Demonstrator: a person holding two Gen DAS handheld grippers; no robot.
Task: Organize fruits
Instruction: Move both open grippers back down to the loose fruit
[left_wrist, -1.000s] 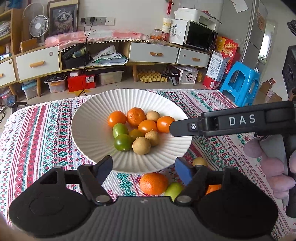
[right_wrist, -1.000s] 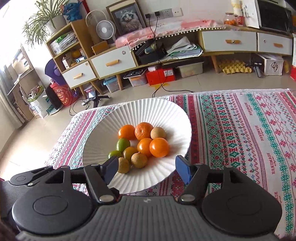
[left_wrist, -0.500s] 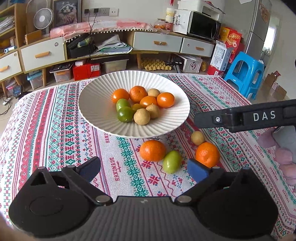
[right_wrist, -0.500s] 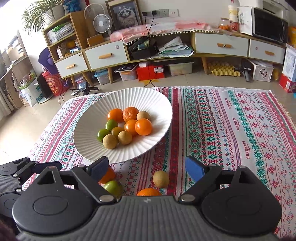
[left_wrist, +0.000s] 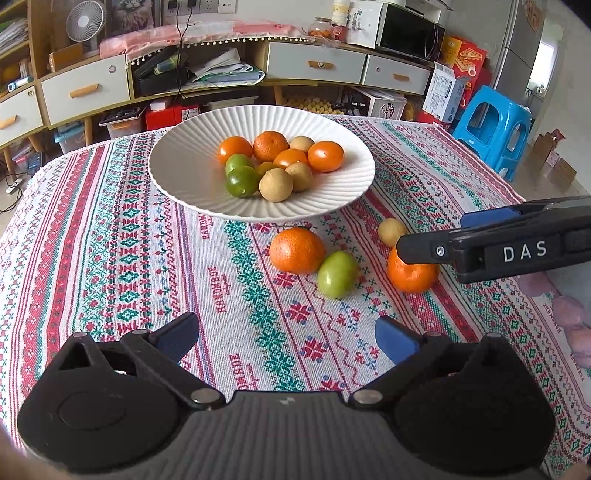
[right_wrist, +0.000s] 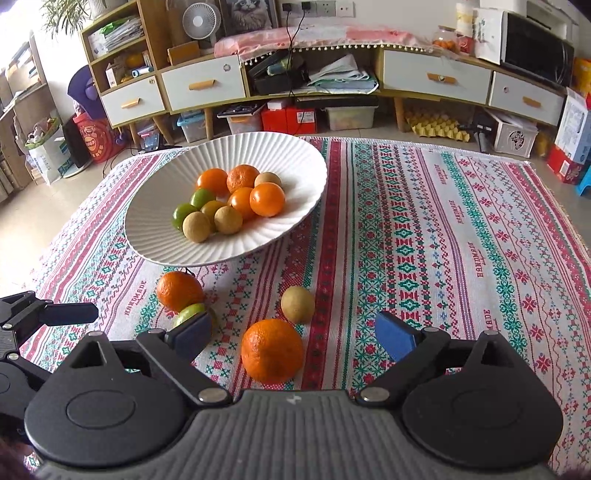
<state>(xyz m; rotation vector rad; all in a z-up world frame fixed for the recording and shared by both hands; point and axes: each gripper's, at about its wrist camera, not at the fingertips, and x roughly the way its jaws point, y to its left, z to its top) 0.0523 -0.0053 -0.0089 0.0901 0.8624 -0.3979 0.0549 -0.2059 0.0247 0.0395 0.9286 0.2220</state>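
A white ribbed plate (left_wrist: 177, 173) (right_wrist: 295, 155) holds several oranges, green fruits and tan round fruits. On the patterned cloth in front of it lie an orange (left_wrist: 296, 250) (right_wrist: 180, 290), a green fruit (left_wrist: 337, 274) (right_wrist: 188, 311), a small tan fruit (left_wrist: 391, 231) (right_wrist: 297, 304) and a second orange (left_wrist: 412, 275) (right_wrist: 272, 350). My left gripper (left_wrist: 287, 339) is open and empty, short of the loose fruits. My right gripper (right_wrist: 293, 338) is open, with the second orange lying between its fingers; it shows from the side in the left wrist view (left_wrist: 491, 243).
The cloth (right_wrist: 424, 240) covers the table to its edges. Behind it stand a low cabinet with drawers (right_wrist: 436, 77), storage boxes on the floor and a blue stool (left_wrist: 495, 129) at the right.
Both grippers have pulled back from the plate toward me. The loose fruits on the cloth have come into view, and the right gripper now stands around the nearer orange.
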